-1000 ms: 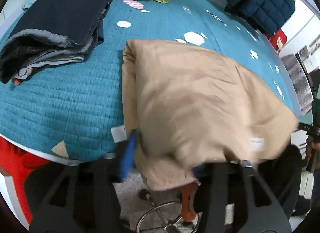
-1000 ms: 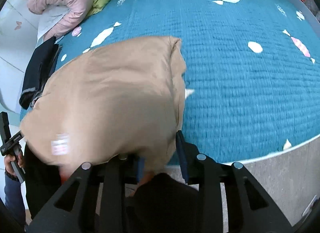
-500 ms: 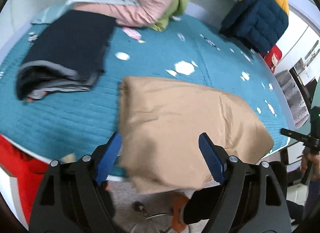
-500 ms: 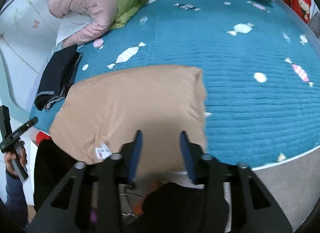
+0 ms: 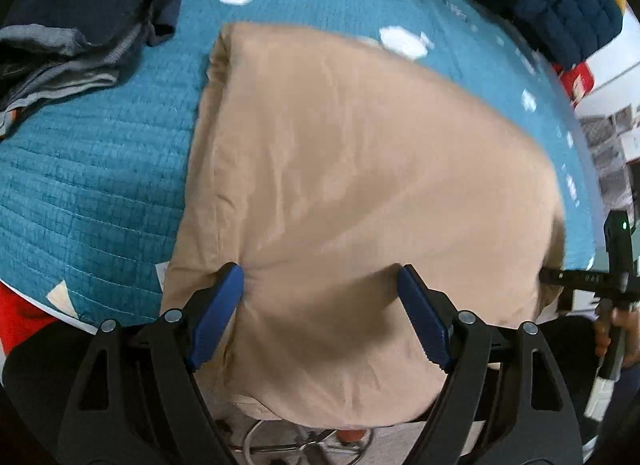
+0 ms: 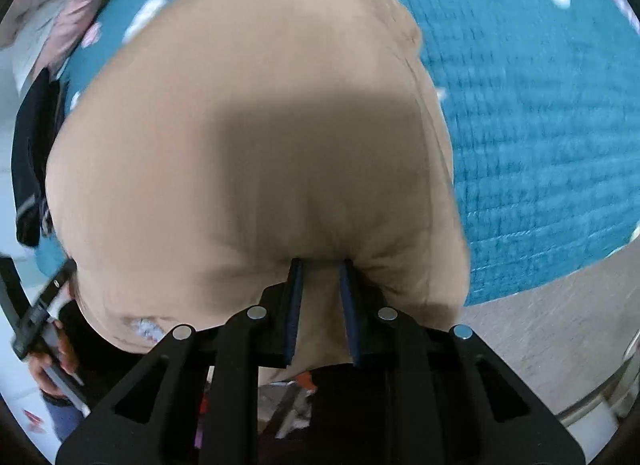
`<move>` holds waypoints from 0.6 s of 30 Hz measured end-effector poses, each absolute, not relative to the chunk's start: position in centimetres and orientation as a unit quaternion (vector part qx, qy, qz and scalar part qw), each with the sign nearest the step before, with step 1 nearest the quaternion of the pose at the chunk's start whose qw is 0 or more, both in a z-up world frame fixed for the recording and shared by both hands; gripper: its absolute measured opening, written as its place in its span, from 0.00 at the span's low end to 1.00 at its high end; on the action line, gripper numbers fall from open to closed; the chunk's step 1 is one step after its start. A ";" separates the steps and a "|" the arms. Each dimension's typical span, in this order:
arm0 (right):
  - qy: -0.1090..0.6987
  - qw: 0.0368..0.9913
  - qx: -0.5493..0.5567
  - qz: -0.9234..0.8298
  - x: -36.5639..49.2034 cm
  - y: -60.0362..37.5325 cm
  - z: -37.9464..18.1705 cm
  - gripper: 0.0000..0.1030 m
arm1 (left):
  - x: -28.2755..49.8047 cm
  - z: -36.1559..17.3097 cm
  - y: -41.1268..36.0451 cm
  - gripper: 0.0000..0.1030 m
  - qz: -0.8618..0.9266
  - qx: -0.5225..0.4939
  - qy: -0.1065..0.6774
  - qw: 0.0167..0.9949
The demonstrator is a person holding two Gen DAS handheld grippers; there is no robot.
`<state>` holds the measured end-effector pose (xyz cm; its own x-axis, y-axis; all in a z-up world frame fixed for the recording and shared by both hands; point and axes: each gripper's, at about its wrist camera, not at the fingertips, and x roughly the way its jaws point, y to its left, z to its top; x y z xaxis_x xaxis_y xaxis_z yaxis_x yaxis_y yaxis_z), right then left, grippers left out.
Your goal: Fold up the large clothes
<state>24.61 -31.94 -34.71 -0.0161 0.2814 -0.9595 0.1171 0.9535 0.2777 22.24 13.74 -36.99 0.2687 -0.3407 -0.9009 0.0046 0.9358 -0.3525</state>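
Both hand-held grippers worked the near edge of the tan garment (image 5: 360, 185). The left gripper (image 5: 320, 313) stood wide, its blue pads (image 5: 216, 313) spread apart with the cloth bulging between them, the tips pressed against the fabric but not clamping it. The right gripper (image 6: 320, 297) was narrowed, its pads (image 6: 294, 305) drawn close on a pinched tuck of the same cloth, from which puckers radiated.

That garment lay folded into a thick, roughly rectangular bundle on the teal quilted bedspread (image 5: 92, 153), its near end hanging over the bed's edge toward the cameras. A doubled hem ran along its left side in the left wrist view.

Beside it, at the far left, sat a stack of folded dark clothes (image 5: 80, 13), apart from the tan bundle. A navy puffer jacket (image 5: 552, 5) rested at the far right edge of the bed. Pink and green clothing (image 6: 60, 5) was heaped at the far corner, blurred.
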 end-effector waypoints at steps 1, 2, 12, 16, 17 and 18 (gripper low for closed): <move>0.693 0.707 0.131 0.063 24.6 -31.6 -33.3 0.21 | 22.2 -36.6 14.3 0.78 -0.113 -0.153 0.587 0.787; 0.666 0.731 0.128 0.073 24.9 -30.9 -31.4 0.22 | 22.1 -36.0 14.9 0.78 -0.115 -0.168 0.578 0.790; 0.588 0.771 0.153 0.190 30.6 -17.8 -28.6 0.03 | 20.0 -36.6 20.5 0.83 -0.043 -0.284 0.558 0.778; 0.618 0.752 0.164 0.163 32.9 -16.0 -32.5 0.01 | 19.7 -38.3 20.7 0.83 -0.022 -0.279 0.580 0.765; 0.626 0.746 0.166 0.157 33.1 -15.9 -33.5 0.01 | 19.7 -38.8 20.6 0.83 -0.022 -0.283 0.585 0.760; 0.635 0.740 0.166 0.149 33.5 -15.6 -34.6 0.00 | 19.7 -39.2 20.5 0.83 -0.023 -0.282 0.589 0.757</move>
<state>33.46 -15.62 -34.64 0.1498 0.4317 -0.8895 -0.0095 0.9002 0.4353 19.71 20.53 -39.15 0.3044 -0.3673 -0.8789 -0.2975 0.8399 -0.4540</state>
